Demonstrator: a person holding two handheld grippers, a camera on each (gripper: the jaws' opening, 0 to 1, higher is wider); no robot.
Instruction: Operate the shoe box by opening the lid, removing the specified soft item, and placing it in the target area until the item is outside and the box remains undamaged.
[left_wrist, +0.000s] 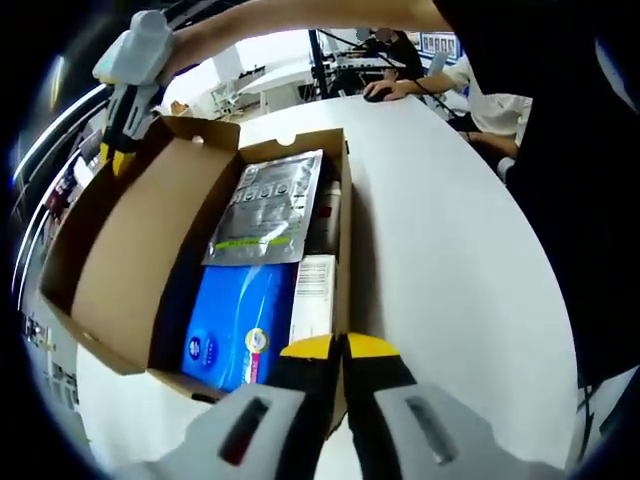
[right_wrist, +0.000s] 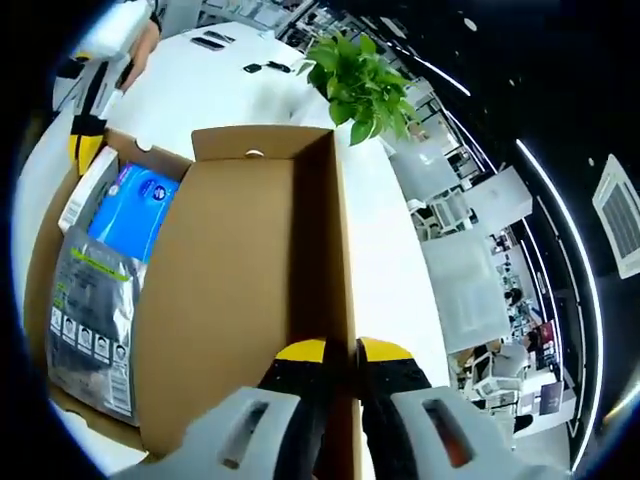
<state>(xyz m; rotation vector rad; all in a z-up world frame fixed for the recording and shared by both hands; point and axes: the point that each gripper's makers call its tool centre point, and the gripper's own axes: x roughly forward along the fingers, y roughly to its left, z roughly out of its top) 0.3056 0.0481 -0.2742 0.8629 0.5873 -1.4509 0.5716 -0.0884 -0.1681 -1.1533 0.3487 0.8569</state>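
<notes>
The brown shoe box lies on the white table with its lid swung up and open. Inside are a blue soft pack, a silver pouch and a white carton. My left gripper is shut on the box's near side wall. At the upper left of the left gripper view, my right gripper pinches the lid's free edge. In the right gripper view, the right gripper is shut on that lid edge. The left gripper sits at the far wall beside the blue pack and silver pouch.
A round white table stretches to the right of the box. A green potted plant stands beyond the lid, and small dark items lie farther back. A seated person's hand rests on a mouse at the table's far edge.
</notes>
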